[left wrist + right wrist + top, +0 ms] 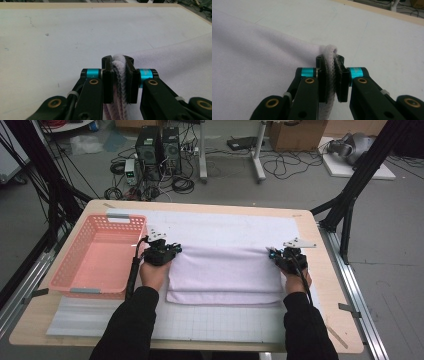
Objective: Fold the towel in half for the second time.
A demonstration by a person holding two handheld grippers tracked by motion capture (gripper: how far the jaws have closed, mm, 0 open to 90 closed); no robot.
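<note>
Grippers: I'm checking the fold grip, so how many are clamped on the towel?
2. The left gripper pinches the towel at its far left corner; the right gripper pinches its far right corner.

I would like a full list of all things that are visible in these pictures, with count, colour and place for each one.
towel: one, pale lilac-white, folded in layers at the middle of the table, its far corners pinched by the grippers
basket: one, pink plastic, on the left part of the table
mat: one, white, spread under the towel
table: one, light wood, rounded corners
computer towers: two, black, on the floor beyond the table, among cables
cardboard box: one, brown, on the floor at the far right
left gripper: one, black with teal rings, shut on the towel's far left corner
right gripper: one, black with teal rings, shut on the towel's far right corner
sleeves: two, black, at the bottom edge
</note>
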